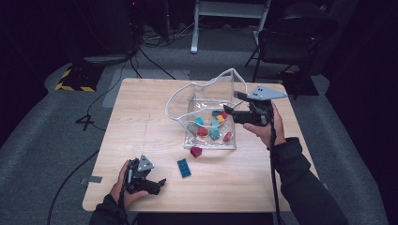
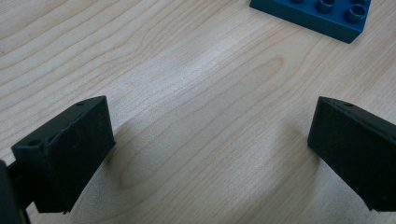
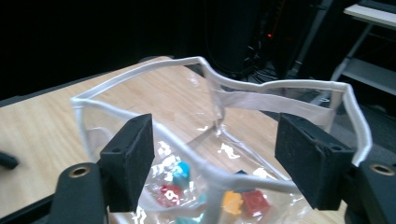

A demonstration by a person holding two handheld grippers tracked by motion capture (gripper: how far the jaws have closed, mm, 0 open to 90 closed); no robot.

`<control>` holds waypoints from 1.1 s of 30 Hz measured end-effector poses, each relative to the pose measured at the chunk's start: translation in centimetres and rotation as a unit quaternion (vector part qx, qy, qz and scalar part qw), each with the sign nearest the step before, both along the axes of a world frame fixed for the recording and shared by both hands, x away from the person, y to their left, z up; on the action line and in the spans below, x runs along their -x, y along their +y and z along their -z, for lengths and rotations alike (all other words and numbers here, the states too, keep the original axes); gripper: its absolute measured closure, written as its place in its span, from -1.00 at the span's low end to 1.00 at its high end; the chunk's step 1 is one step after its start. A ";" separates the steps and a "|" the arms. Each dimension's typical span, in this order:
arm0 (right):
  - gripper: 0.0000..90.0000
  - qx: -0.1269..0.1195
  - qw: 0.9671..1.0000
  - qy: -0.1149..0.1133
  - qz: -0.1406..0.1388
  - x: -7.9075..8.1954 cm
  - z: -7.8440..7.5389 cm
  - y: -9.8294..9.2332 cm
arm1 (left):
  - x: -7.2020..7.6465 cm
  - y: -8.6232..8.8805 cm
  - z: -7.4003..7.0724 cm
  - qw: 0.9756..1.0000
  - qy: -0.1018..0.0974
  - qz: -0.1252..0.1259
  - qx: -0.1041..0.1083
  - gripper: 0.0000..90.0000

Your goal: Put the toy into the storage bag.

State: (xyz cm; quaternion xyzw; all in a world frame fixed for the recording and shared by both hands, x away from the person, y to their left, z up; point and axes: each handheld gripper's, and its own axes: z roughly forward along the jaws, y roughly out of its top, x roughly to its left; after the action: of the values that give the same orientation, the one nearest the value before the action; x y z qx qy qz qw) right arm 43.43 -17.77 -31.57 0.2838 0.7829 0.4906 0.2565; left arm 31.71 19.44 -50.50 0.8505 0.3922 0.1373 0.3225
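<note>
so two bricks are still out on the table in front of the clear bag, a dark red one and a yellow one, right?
Not quite: the flat brick beside the dark red brick is blue, not yellow. The high view shows this blue brick lying on the table in front of the clear bag; the left gripper view shows its studs.

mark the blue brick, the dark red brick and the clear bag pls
blue brick (image 1: 184, 168), high view, middle of its studded top.
dark red brick (image 1: 196, 152), high view, centre of its top face.
clear bag (image 1: 202, 86), high view, white rim at the far edge.
</note>
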 end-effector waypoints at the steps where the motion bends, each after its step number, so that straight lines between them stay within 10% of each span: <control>1: -0.37 0.001 1.000 -0.001 -0.004 0.2 0.0 0.0 | 0.0 0.0 0.0 1.000 0.000 0.000 0.000 -0.99; 13: -0.40 -0.003 0.997 0.002 -0.072 4.4 2.9 -0.1 | 0.0 0.0 0.0 1.000 0.000 0.000 0.000 -0.99; 33: -0.41 0.032 0.993 0.050 -0.100 6.5 10.7 2.0 | 0.0 0.0 0.0 1.000 0.000 0.000 0.000 -0.99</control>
State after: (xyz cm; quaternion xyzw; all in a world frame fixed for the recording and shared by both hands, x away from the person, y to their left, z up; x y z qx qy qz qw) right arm 36.92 -15.76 -42.25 0.2199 0.8346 0.4734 0.1761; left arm 31.71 19.44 -50.50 0.8505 0.3921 0.1373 0.3224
